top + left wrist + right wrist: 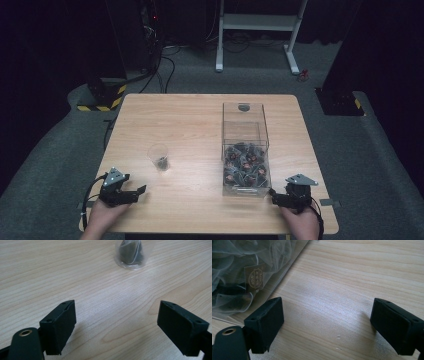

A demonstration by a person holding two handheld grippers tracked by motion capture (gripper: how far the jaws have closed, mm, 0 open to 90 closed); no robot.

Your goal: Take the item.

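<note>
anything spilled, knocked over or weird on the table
Nothing stands out. The clear cup stands upright with one dark sachet inside, the clear box sits square with its sachets contained, and both tongs, left and right, are open and empty over bare wood.

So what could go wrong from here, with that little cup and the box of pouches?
The cup is thin, clear and light, standing alone with one dark pouch inside; a nudge from the open left gripper could tip it. The box has clear walls that are hard to see, and the open right gripper sits close to its near corner, so it might knock it. The gauzy pouches lie tangled, so several may lift together.
</note>
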